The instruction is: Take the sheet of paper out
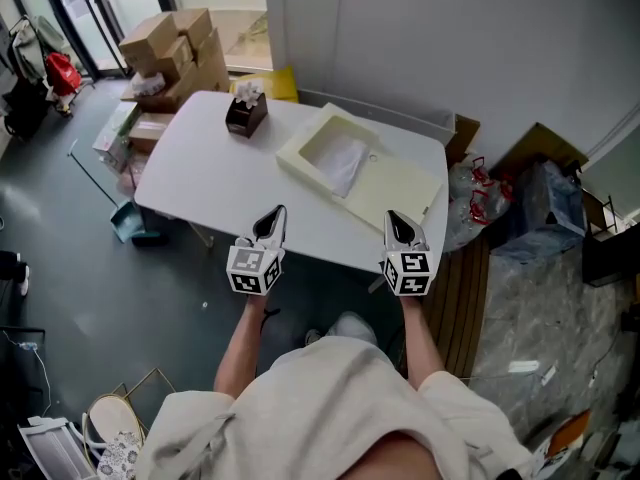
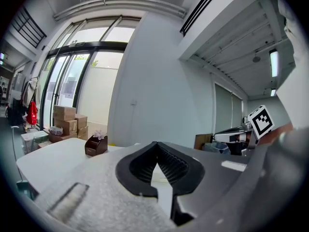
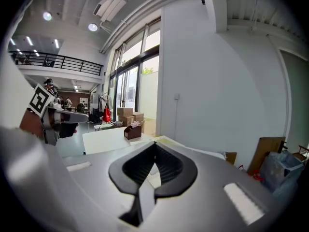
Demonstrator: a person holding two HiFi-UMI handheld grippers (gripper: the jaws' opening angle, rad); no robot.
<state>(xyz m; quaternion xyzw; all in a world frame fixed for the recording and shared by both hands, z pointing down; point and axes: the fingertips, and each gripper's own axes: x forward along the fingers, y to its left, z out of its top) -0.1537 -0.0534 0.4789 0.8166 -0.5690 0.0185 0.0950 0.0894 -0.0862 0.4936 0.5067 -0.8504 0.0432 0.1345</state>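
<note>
An open cream box lies on the white table, its lid folded out to the right. Inside it lies a white sheet of paper, a little crumpled. My left gripper hovers over the table's near edge, shut and empty, well short of the box. My right gripper is level with it near the lid's front corner, also shut with nothing held. In the left gripper view the left gripper has its tips together; in the right gripper view the right gripper does too.
A brown tissue holder stands at the table's far side. Cardboard boxes are stacked beyond the table at the left. Bags and a board crowd the floor at the right. A blue dustpan lies left of the table.
</note>
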